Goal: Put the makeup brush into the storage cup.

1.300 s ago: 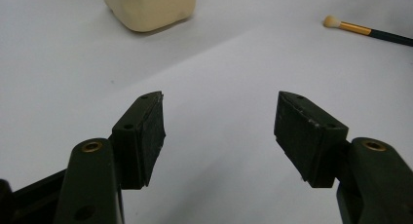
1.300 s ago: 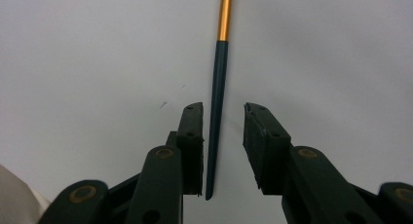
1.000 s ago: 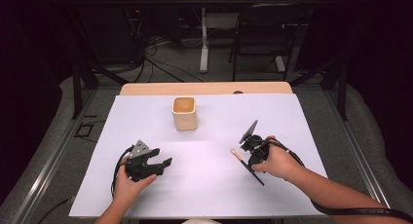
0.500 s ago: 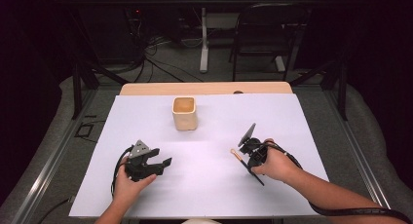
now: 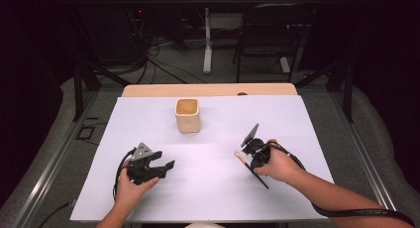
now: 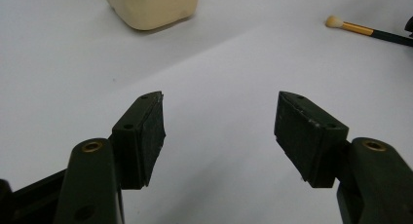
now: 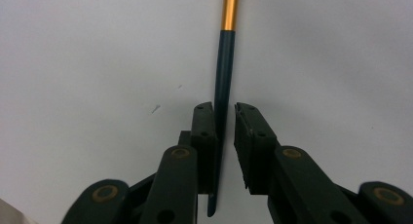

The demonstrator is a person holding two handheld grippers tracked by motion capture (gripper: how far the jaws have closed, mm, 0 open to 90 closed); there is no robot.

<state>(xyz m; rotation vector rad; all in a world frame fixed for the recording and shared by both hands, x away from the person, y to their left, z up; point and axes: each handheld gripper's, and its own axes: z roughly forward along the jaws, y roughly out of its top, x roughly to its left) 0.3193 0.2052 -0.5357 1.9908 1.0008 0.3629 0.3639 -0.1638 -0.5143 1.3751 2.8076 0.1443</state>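
A slim brush (image 5: 241,157) with a dark handle, gold ferrule and pale tip lies on the white table cover (image 5: 213,188) at the right. My right gripper (image 5: 251,161) points down at it. In the right gripper view the jaws have just been closing, and the gripper (image 7: 224,109) is shut on the brush handle (image 7: 224,73), which lies against the left pad. My left gripper (image 5: 168,169) rests at the left in a hand. It stands open (image 6: 219,117) with nothing between its pads. A cream square cup (image 5: 187,115) stands upright at the back centre.
The left gripper view shows the cup (image 6: 151,7) ahead at the upper left and the brush tip (image 6: 335,22) at the upper right. A wooden table edge (image 5: 208,89) runs behind the cover. A black chair (image 5: 267,34) and cables lie beyond the table.
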